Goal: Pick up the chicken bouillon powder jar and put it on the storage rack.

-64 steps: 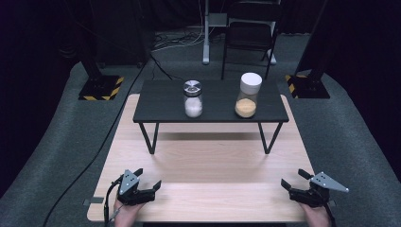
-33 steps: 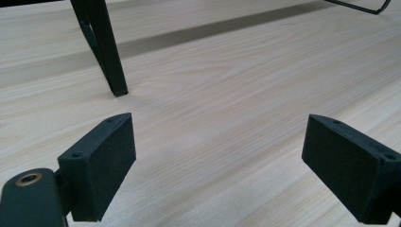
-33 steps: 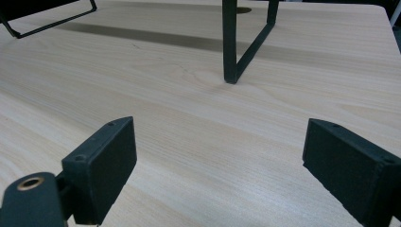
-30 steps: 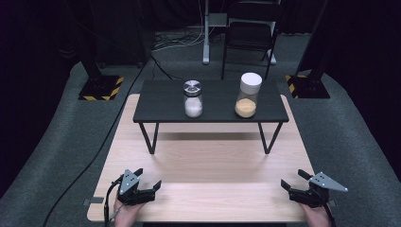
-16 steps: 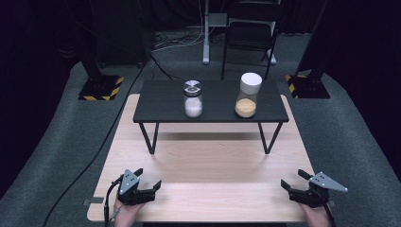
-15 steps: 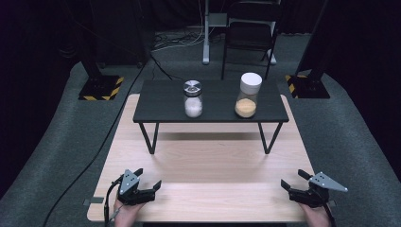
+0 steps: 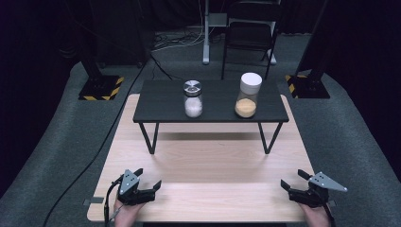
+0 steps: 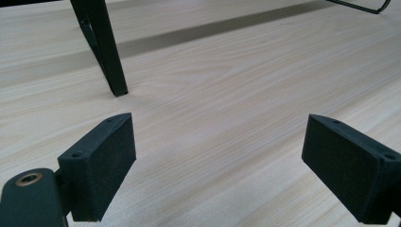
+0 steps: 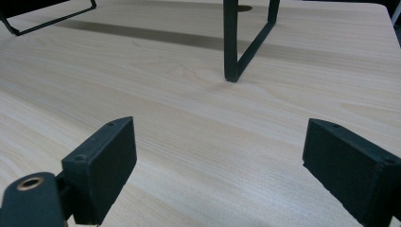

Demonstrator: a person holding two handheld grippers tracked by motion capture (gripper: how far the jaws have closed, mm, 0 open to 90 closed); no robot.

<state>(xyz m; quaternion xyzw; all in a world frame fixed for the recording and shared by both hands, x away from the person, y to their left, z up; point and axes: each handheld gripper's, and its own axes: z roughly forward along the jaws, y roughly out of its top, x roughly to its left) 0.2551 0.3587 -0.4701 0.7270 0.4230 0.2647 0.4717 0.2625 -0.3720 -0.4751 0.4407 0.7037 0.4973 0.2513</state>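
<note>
Two jars stand on a low black shelf [image 7: 161, 101] at the far side of the wooden table [image 7: 208, 165]. The left jar [image 7: 193, 99] has a metal lid and white powder inside. The right jar [image 7: 248, 95] has a white lid and tan grains at its bottom. My left gripper [image 7: 147, 178] rests near the table's front left edge, open, with nothing between its jaws [image 8: 217, 165]. My right gripper [image 7: 294, 179] rests near the front right edge, also open and empty [image 9: 217, 165].
The shelf's black metal legs [image 8: 101, 42] [image 9: 236, 42] stand on the table ahead of each gripper. Behind the table are a dark chair [image 7: 250, 38], a pole [image 7: 206, 33], cables and two stands with striped bases [image 7: 101, 87].
</note>
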